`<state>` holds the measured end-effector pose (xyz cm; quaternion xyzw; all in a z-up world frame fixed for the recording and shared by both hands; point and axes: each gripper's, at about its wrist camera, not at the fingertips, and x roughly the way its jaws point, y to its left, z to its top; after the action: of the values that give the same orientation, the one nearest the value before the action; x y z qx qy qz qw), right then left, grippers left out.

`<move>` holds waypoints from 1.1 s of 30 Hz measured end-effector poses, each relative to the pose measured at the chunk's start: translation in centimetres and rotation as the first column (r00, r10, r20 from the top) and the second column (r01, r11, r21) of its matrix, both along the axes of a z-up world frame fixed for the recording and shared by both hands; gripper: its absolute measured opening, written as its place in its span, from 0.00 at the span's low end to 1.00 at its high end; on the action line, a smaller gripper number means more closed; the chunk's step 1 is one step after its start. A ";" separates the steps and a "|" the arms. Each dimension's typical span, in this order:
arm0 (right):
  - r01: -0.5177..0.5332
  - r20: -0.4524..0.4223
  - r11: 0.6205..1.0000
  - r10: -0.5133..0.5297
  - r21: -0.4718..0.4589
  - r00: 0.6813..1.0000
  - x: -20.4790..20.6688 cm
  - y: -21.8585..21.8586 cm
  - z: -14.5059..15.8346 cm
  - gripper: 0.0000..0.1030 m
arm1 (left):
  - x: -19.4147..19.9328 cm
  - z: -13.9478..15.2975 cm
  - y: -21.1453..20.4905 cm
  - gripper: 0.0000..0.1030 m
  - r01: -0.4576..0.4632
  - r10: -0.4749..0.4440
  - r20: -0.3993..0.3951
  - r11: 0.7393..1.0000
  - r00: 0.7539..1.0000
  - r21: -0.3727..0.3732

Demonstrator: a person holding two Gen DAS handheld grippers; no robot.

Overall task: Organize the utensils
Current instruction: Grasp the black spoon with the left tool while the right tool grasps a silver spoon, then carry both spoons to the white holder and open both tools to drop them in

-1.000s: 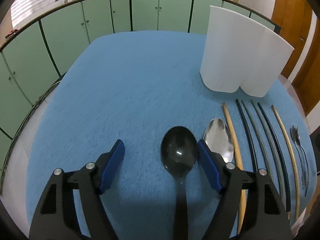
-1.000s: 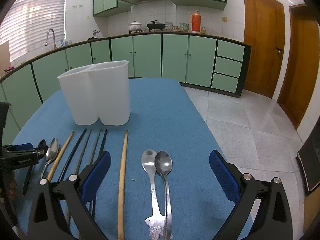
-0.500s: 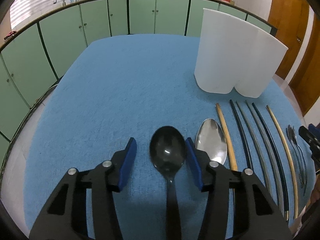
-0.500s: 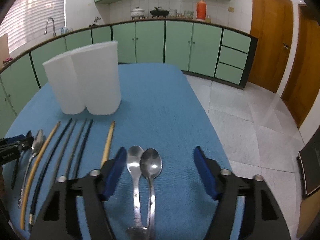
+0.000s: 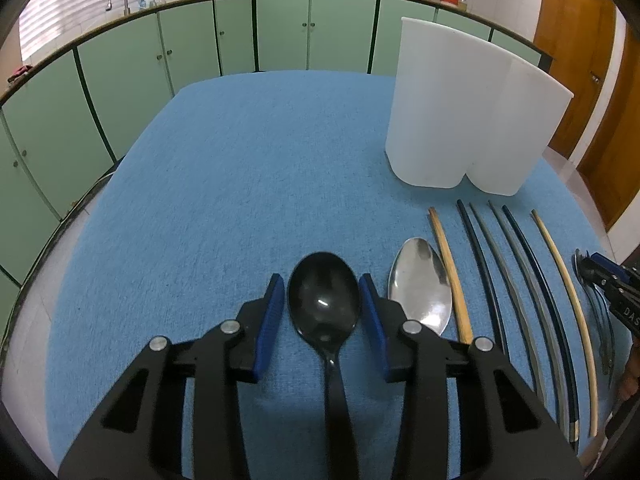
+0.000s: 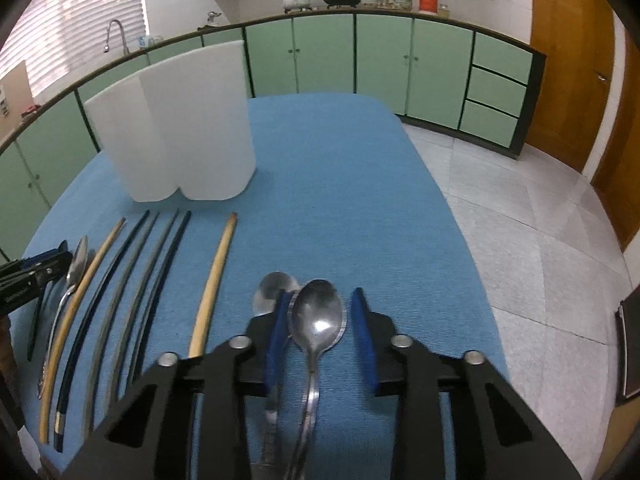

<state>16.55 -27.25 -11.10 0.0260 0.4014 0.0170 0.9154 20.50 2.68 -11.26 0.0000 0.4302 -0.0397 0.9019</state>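
1. The left gripper (image 5: 323, 298) sits low over the blue cloth (image 5: 240, 184), its jaws closing with the bowl of a black spoon (image 5: 323, 304) between them; a thin gap shows on each side of the bowl, so the pads are not yet pressing on it.
2. The black spoon lies flat, bowl toward 12 o'clock and handle running back toward 6 o'clock under the gripper body.
3. At about 3 o'clock from the black spoon, just beside the gripper's right finger, lies a large steel spoon (image 5: 422, 284), bowl up.
4. Further toward 3 o'clock a row of chopsticks (image 5: 520, 280) lies side by side (wooden ones at the outer edges, dark ones between), tips pointing toward 12 o'clock.
5. The white holder (image 5: 460, 108), a two-lobed upright container, stands on the cloth at about 1 o'clock from the left gripper, just beyond the chopstick tips.
6. The right gripper (image 6: 320, 320) is also closing: a small steel spoon (image 6: 318, 314) lies between its jaws, the left pad close against the bowl's edge (contact unclear), the right pad clearly apart from it.
7. A second small spoon (image 6: 269, 290) lies just outside that left pad, at 9 o'clock, partly hidden by it.
8. In the right wrist view the holder sits at about 10 o'clock.
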 end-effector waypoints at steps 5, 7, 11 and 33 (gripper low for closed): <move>0.010 0.011 1.000 -0.010 -0.003 1.000 -0.5 0.3 0.2 0.27 | -0.1 0.1 0.0 0.33 0.000 0.000 0.000 1.000 1.000 -0.002; 0.011 0.029 1.000 -0.011 -0.003 1.000 -0.9 0.1 0.7 0.27 | -0.3 0.1 0.0 0.33 0.001 -0.001 0.002 1.000 1.000 -0.005; 0.004 0.089 1.000 -0.005 0.009 0.996 -2.0 -0.1 2.2 0.27 | -1.0 0.5 0.2 0.33 0.019 -0.019 0.012 0.999 1.000 -0.039; -0.093 0.336 0.994 0.067 0.063 0.939 -4.7 1.4 10.9 0.26 | -4.5 7.8 0.7 0.33 0.071 -0.029 0.295 0.988 0.955 -0.134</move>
<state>11.85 -25.89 -0.23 0.0423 0.2404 0.0740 0.9669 15.95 3.38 -3.47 -0.0479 0.2882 -0.0928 0.9518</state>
